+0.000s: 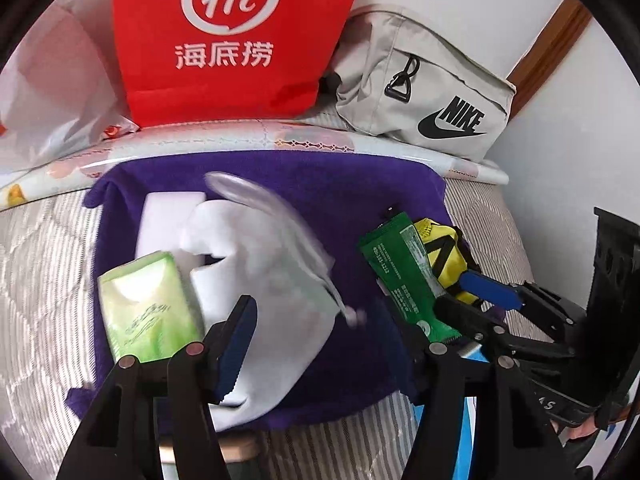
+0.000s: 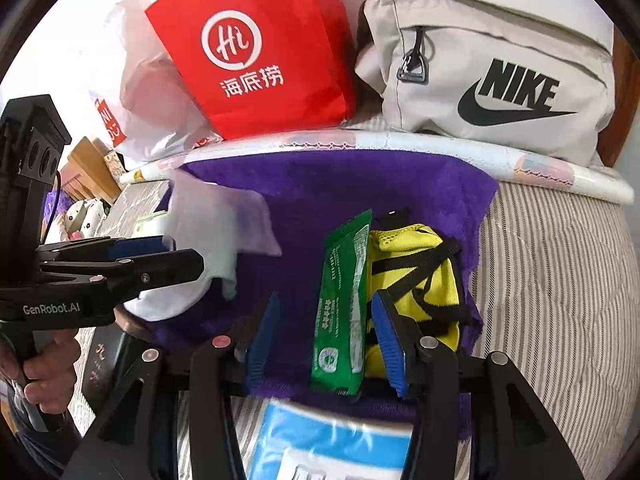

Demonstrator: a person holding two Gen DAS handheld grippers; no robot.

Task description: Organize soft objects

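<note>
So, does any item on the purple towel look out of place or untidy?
Yes. The white cloth lies crumpled and blurred across the purple towel, partly covering a white block. The green packet and yellow pouch lie neatly side by side.

— How do the two grippers stand?
— The left gripper (image 1: 324, 344) points steeply down, its blue pads (image 1: 236, 344) apart. The right gripper (image 2: 328, 336) tilts down too, jaws parted.
— Any hand showing?
— A hand (image 2: 44, 372) wraps the left gripper's handle.
</note>
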